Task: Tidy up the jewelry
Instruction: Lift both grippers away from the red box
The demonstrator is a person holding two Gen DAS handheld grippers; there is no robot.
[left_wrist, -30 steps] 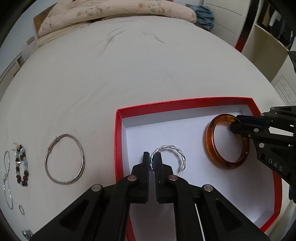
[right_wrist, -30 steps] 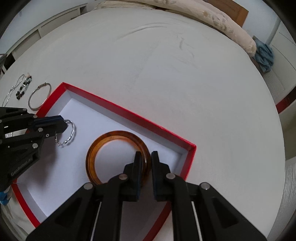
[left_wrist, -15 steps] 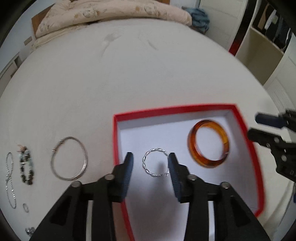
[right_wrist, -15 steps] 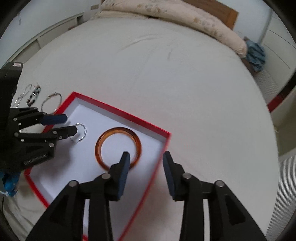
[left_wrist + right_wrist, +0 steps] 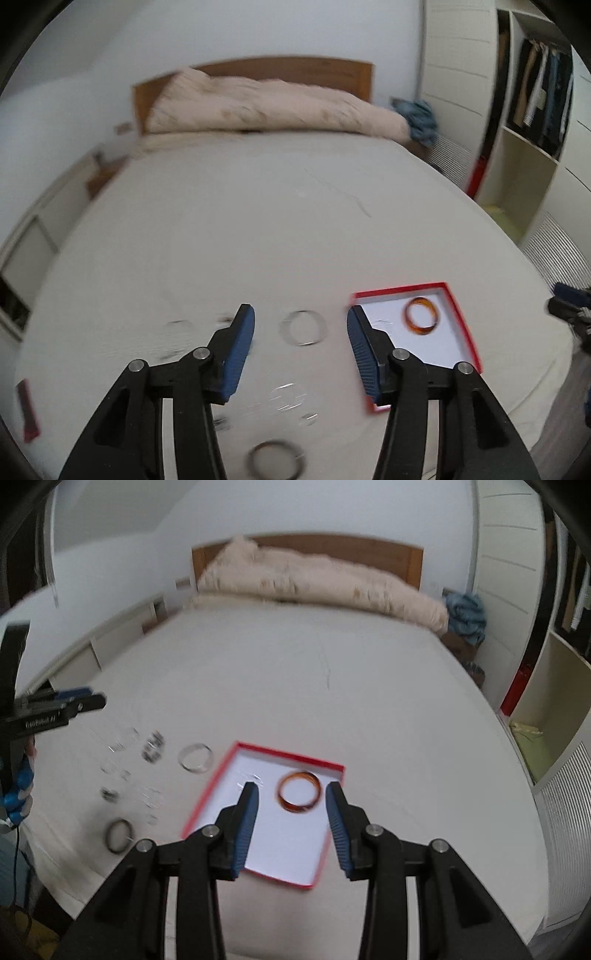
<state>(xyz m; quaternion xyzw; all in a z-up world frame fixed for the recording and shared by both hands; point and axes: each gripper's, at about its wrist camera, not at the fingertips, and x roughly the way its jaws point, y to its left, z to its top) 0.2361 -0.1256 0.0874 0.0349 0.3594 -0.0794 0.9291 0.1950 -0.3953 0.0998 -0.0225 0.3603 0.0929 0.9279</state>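
A red box with a white floor (image 5: 280, 853) (image 5: 466, 334) lies on the white bed. In it lie an amber bangle (image 5: 298, 792) (image 5: 422, 317) and a thin twisted silver ring (image 5: 251, 777). My right gripper (image 5: 291, 823) is open and empty, raised well above the box. My left gripper (image 5: 301, 347) is open and empty, raised above a plain silver bangle (image 5: 304, 327) (image 5: 195, 757) left of the box. More jewelry lies blurred on the sheet: a dark ring (image 5: 119, 835) (image 5: 276, 459), a bead bracelet (image 5: 153, 749), and thin chains (image 5: 122, 740).
A beige duvet (image 5: 325, 579) and wooden headboard (image 5: 280, 72) lie at the far end of the bed. A wardrobe with shelves (image 5: 532, 122) stands to the right. A small red item (image 5: 27, 410) lies near the bed's left edge.
Both grippers let go, opened wide and pulled back and up from the box. The silver ring and amber bangle now lie in the box. The views now take in the whole bed.
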